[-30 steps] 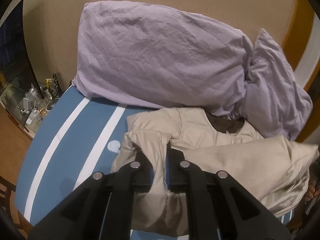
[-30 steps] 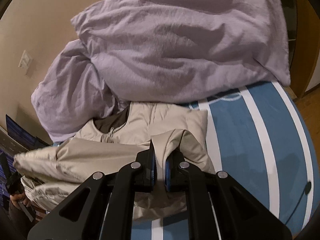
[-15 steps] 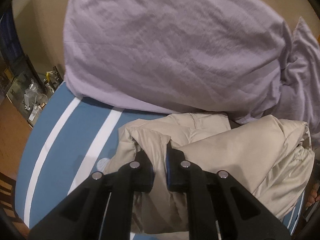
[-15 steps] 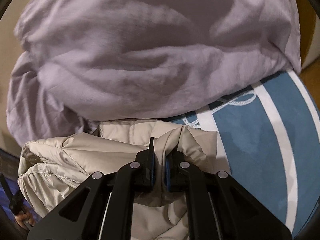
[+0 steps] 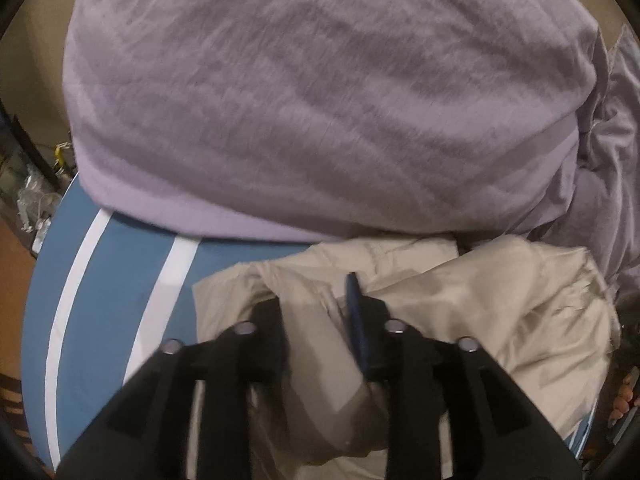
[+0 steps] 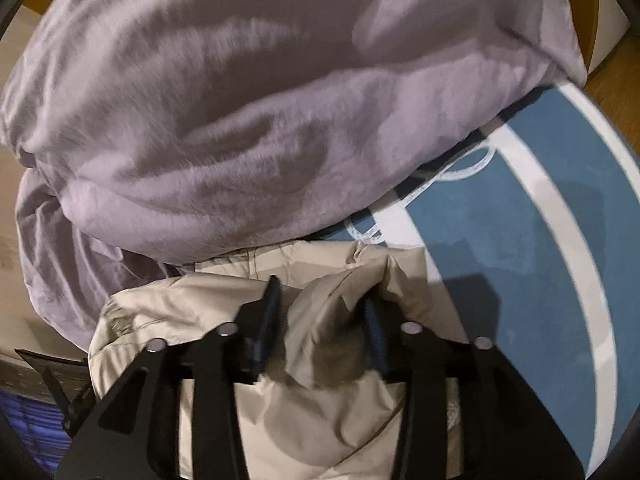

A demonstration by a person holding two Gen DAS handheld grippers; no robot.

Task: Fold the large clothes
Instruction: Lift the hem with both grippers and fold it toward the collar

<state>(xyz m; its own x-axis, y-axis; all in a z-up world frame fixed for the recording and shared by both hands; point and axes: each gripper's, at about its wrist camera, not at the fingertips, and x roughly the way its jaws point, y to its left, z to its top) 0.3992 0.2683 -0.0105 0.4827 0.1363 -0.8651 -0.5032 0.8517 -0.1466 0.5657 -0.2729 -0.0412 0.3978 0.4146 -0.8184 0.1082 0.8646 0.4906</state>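
Both grippers' jaws just opened, beige jacket (image 5: pixel 500 304) fabric loose between; blue striped bedcover (image 5: pixel 120 280), lilac duvet (image 5: pixel 320 100) apparently behind.

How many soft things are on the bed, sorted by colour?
Beige: 1, the puffy beige jacket, folded over on the blue bedcover with white stripes.
Lilac: 2, the big crinkly lilac pillow and the rumpled lilac bedding beside it.
Total: 3 soft things.
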